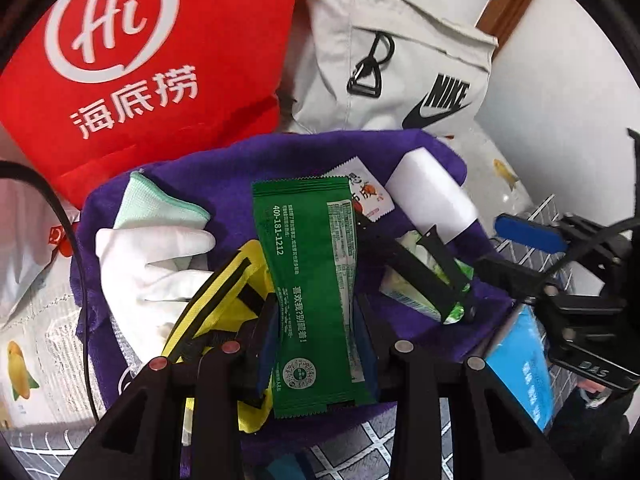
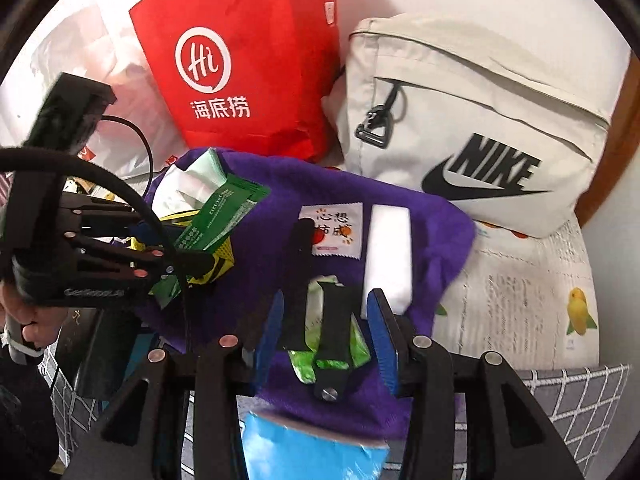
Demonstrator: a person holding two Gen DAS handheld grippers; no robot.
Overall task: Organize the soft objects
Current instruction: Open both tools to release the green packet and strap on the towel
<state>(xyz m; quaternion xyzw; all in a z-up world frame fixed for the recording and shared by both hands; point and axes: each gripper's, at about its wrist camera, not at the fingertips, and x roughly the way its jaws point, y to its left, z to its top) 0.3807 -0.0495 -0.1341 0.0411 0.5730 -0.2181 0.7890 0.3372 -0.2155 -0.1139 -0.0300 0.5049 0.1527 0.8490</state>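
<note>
Two grippers, one per view. Left gripper (image 1: 316, 344) clenched on one green sachet (image 1: 312, 280), pinched near its lower end, the rest standing up over a purple towel (image 1: 280, 156). Right gripper (image 2: 326, 332) released, blue pads apart and touching nothing, poised over one black strap (image 2: 332, 320) lying across one pale green packet (image 2: 356, 344).

On the towel, left to right in the left wrist view: one mint cloth (image 1: 160, 204), one white glove (image 1: 148, 264), one yellow-and-black pouch (image 1: 224, 292) partly hidden behind the left gripper, the green sachet, one small white sachet (image 1: 366, 192) with orange print, one white block (image 1: 432, 196), then the strap and pale green packet (image 1: 408, 284), largely covered by the strap.

Behind the towel: one red bag (image 1: 160, 60) with a white "Hi" logo, top cut off by the frame; one beige Nike bag (image 1: 400, 60), right side cut off.

Beneath everything: printed sheet with yellow fruit pictures (image 2: 520, 300), three fruit visible across both views, and grey grid-patterned fabric (image 2: 568, 396) at the lower edges.

One bright blue pack (image 2: 312, 448) under the towel's near edge, only partly showing; printing too blurred to read. White plastic bag (image 2: 80, 60) at far left in the right wrist view, washed out. Part of a person's hand (image 2: 24, 320) at the left edge there, gripping the left tool's handle, mostly out of frame.
</note>
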